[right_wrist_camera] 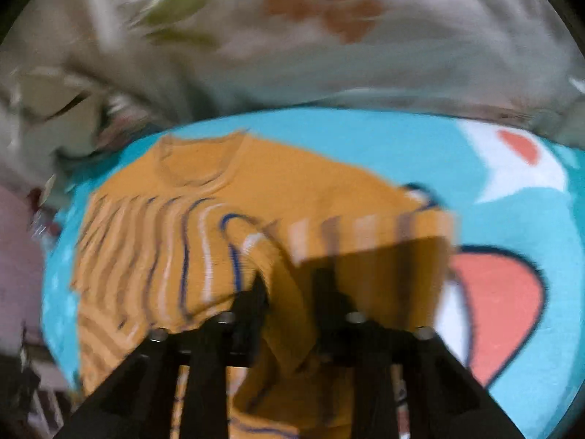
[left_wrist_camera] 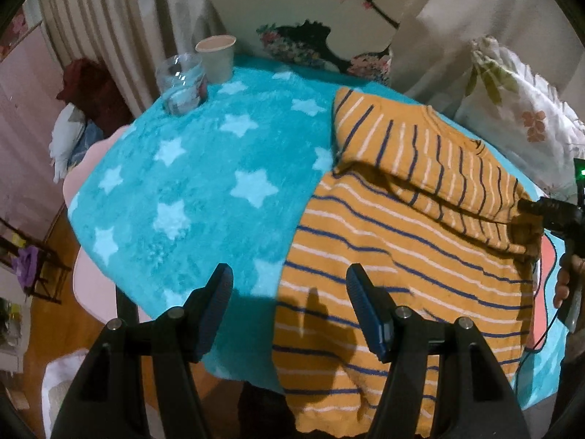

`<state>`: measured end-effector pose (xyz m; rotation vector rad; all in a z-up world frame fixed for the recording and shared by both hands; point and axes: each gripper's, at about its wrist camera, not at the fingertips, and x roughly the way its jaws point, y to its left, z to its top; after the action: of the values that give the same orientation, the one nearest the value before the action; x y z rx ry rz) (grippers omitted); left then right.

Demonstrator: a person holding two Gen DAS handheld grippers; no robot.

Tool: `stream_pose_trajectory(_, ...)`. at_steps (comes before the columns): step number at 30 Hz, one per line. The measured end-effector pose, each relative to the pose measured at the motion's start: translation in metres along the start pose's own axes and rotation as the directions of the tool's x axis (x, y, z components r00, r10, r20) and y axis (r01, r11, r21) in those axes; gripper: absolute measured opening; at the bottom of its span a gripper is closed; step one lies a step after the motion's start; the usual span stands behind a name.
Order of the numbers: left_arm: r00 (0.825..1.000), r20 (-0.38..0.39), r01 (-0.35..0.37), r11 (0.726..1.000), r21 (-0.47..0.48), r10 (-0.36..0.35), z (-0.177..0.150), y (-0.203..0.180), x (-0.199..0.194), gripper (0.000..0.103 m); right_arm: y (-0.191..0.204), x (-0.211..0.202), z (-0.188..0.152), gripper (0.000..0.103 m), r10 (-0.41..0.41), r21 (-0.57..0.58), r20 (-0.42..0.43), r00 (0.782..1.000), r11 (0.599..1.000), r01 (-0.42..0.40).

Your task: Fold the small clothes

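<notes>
An orange shirt with blue and white stripes (left_wrist_camera: 402,256) lies on a turquoise star blanket (left_wrist_camera: 190,190) over a small table. Its top part is folded over the body. My left gripper (left_wrist_camera: 289,278) is open and empty, hovering over the shirt's left edge near the hem. My right gripper (left_wrist_camera: 526,206) is at the shirt's right side, shut on a fold of the shirt. In the blurred right wrist view the shirt (right_wrist_camera: 226,219) fills the middle and my right gripper (right_wrist_camera: 292,285) pinches a raised fold of the cloth.
A clear plastic cup (left_wrist_camera: 181,84) and a paper cup (left_wrist_camera: 216,56) stand at the table's far left corner. Floral pillows (left_wrist_camera: 314,18) lean behind the table. Wooden floor (left_wrist_camera: 55,322) lies to the left.
</notes>
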<state>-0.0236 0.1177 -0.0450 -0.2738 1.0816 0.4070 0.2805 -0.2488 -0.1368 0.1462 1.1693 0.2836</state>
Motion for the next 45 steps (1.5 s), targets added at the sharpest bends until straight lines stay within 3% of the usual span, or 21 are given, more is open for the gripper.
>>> stream_pose_trajectory(2,1.000,-0.006,-0.024,1.000,-0.001,0.024,-0.005,0.000,0.000,0.063,-0.009,-0.005,0.001,0.042,0.041,0.046,0.012,0.999,0.998,-0.042)
stream_pose_trajectory(4,0.999,-0.021,-0.046,0.999,0.000,0.046,-0.010,0.001,0.003,0.063,-0.013,-0.018,-0.006,0.053,0.064,0.055,0.062,0.996,0.996,-0.067)
stream_pose_trajectory(8,0.997,-0.057,-0.052,0.999,0.002,0.052,-0.016,0.005,0.017,0.063,-0.026,-0.037,-0.030,0.055,0.099,0.073,0.098,0.990,0.992,-0.107)
stream_pose_trajectory(14,0.990,-0.133,0.042,0.999,-0.006,-0.043,-0.023,0.010,0.052,0.063,-0.052,-0.064,-0.091,0.055,0.117,0.148,0.065,0.991,0.981,-0.126)
stream_pose_trajectory(21,0.968,-0.195,0.179,0.979,0.095,-0.158,-0.036,0.015,0.079,0.063,-0.075,-0.073,-0.212,0.056,0.138,0.351,0.034,0.990,0.926,-0.141)
stream_pose_trajectory(23,0.955,-0.214,0.234,0.966,0.113,-0.207,-0.040,0.019,0.085,0.064,-0.070,-0.080,-0.233,0.057,0.141,0.371,0.087,0.986,0.914,-0.163)
stream_pose_trajectory(27,0.929,-0.224,0.333,0.928,0.165,-0.294,-0.048,0.019,0.085,0.077,-0.045,-0.076,-0.272,0.057,0.282,0.444,0.119,0.952,0.843,-0.305)
stream_pose_trajectory(29,0.910,-0.229,0.390,0.901,0.191,-0.345,-0.054,0.016,0.082,0.080,-0.036,-0.074,-0.284,0.057,0.314,0.457,0.131,0.940,0.823,-0.338)
stream_pose_trajectory(32,0.871,-0.253,0.475,0.855,0.208,-0.422,-0.067,0.012,0.075,0.081,-0.020,-0.072,-0.305,0.057,0.364,0.492,0.156,0.918,0.778,-0.392)
stream_pose_trajectory(33,0.848,-0.271,0.513,0.833,0.205,-0.455,-0.073,0.011,0.072,0.081,-0.015,-0.071,-0.313,0.057,0.373,0.504,0.165,0.913,0.764,-0.403)
stream_pose_trajectory(35,0.814,-0.303,0.562,0.803,0.196,-0.496,-0.084,0.011,0.067,0.081,-0.005,-0.074,-0.326,0.057,0.371,0.518,0.178,0.912,0.753,-0.407)
stream_pose_trajectory(36,0.805,-0.310,0.575,0.794,0.199,-0.505,-0.088,0.010,0.065,0.081,-0.001,-0.075,-0.331,0.057,0.363,0.519,0.177,0.915,0.755,-0.400)
stream_pose_trajectory(40,0.800,-0.325,0.585,0.777,0.234,-0.505,-0.095,0.009,0.059,0.081,0.014,-0.081,-0.339,0.057,0.318,0.511,0.174,0.932,0.780,-0.362)
stream_pose_trajectory(41,0.796,-0.329,0.588,0.778,0.221,-0.508,-0.093,0.009,0.060,0.079,0.017,-0.082,-0.339,0.057,0.306,0.509,0.173,0.936,0.786,-0.351)
stream_pose_trajectory(43,0.800,-0.339,0.577,0.790,0.208,-0.495,-0.089,0.009,0.063,0.065,0.022,-0.085,-0.341,0.057,0.280,0.510,0.172,0.945,0.795,-0.328)
stream_pose_trajectory(45,0.806,-0.350,0.565,0.798,0.212,-0.477,-0.086,0.008,0.066,0.030,0.027,-0.086,-0.343,0.057,0.256,0.504,0.172,0.951,0.807,-0.308)
